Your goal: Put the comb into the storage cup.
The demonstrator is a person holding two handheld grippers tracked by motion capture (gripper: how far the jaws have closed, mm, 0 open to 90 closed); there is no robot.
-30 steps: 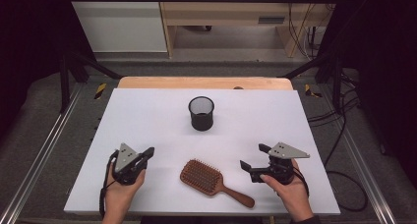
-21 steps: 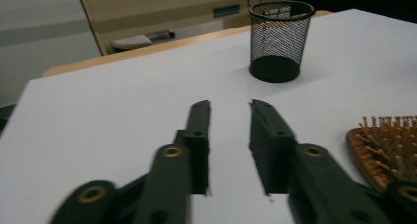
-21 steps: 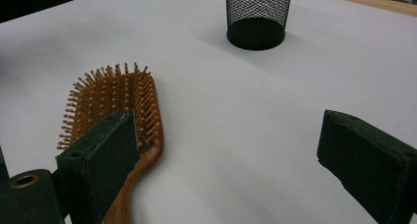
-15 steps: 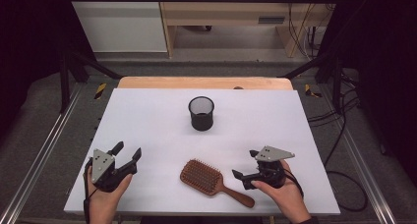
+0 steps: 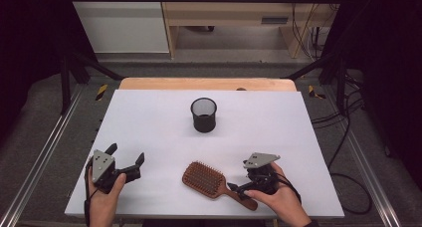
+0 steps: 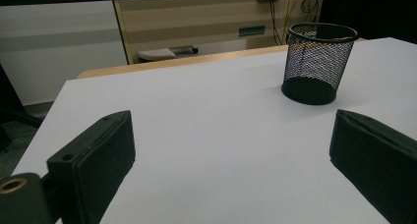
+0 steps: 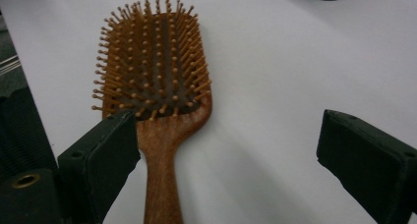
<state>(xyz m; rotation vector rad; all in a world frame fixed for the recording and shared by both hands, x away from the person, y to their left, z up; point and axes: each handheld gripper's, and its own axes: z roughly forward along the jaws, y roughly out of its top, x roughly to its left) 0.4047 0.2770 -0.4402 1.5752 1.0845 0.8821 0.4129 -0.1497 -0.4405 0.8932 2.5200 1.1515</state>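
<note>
Near the front edge of the white surface, well in front of the mesh cup, lies the wooden hairbrush, bristles up. Right gripper holds open jaws around its handle without pressing. Left of the hairbrush, the left gripper has jaws that have just been opening, nothing between them.

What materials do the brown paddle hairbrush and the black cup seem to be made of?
Brown paddle hairbrush: likely wood with a smooth finish, as grain shows on the handle; the pins look wooden too. Black cylindrical cup: apparently metal mesh, since light passes through its wall.
</note>
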